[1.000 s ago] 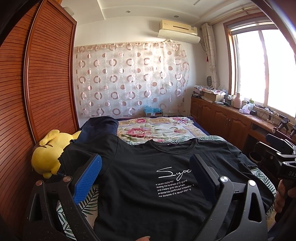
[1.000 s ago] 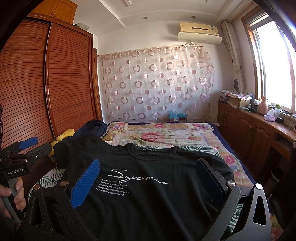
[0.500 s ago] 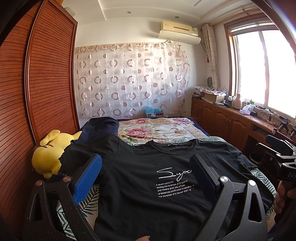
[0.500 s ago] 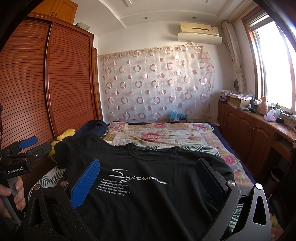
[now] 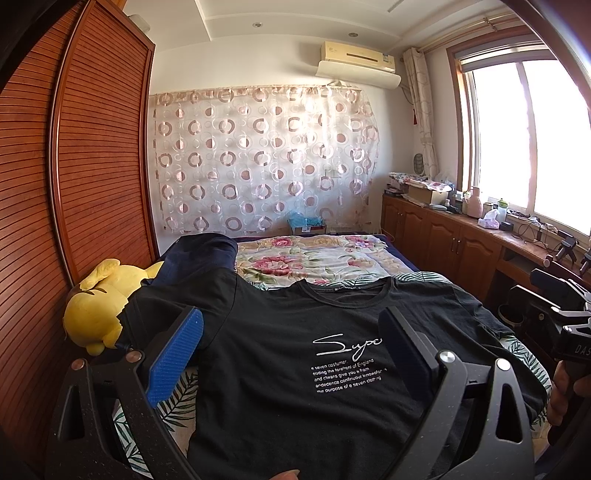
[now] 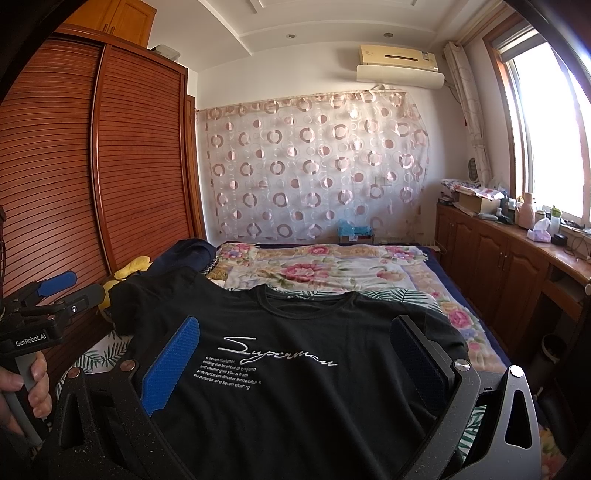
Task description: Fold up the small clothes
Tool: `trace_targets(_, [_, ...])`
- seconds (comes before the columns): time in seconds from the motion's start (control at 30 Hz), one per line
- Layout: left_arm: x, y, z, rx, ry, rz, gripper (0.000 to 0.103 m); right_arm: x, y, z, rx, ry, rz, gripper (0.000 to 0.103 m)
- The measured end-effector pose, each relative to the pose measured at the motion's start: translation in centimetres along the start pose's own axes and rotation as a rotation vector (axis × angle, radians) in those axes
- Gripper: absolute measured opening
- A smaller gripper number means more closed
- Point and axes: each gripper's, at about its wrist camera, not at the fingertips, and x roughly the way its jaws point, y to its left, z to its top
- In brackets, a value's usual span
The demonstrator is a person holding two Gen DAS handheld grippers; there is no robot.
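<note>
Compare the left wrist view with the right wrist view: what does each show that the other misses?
Only the left wrist view shows the yellow plush toy's whole head. Only the right wrist view shows the full "Superman" script and the wardrobe's upper cabinets. Both show the black T-shirt flat on the bed, and each open hand-held gripper: left, right.

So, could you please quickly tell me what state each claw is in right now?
Left claw: open, holding nothing, above the black T-shirt.
Right claw: open, holding nothing, above the same shirt.
</note>
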Motion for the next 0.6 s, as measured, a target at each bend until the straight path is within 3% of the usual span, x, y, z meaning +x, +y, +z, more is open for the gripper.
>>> trace_targets(0.6, [0.61, 0.59, -0.13, -0.003, 0.026, 0.003, 0.096, 0.84, -0.05, -0.38, 0.001, 0.026, 0.018, 0.103])
